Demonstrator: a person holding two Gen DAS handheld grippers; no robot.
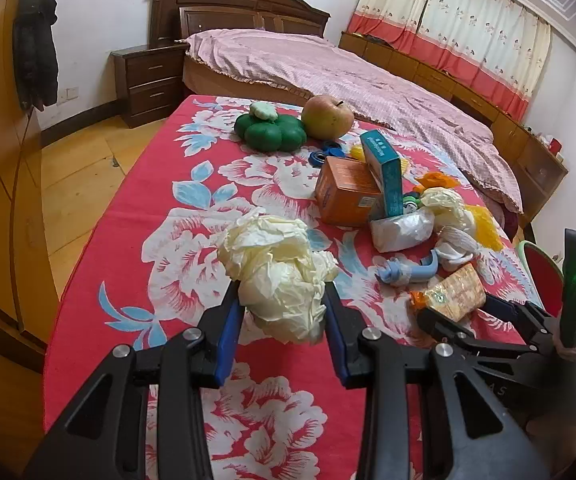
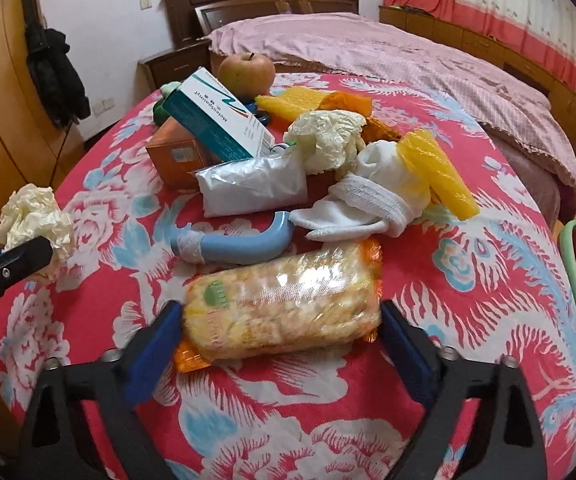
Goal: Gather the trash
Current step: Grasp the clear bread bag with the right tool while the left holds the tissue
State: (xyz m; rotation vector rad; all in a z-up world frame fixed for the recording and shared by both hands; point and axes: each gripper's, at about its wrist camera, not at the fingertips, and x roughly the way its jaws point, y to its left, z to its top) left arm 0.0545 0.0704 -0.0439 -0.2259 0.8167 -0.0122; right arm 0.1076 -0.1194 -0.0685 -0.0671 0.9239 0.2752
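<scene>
Left gripper (image 1: 283, 300) clamps crumpled cream paper ball (image 1: 277, 276). Right gripper (image 2: 279, 340) jaws wide, straddling clear-wrapped yellow cracker packet (image 2: 283, 304); pad contact unclear.

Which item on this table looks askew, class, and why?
The teal box stands out: it lies tilted, propped on the orange box with one end dipping toward the white packet, not flat on the floral cloth. Nothing looks spilled.

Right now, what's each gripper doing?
Left gripper: shut on the crumpled paper.
Right gripper: open, jaws either side of the cracker packet.
</scene>
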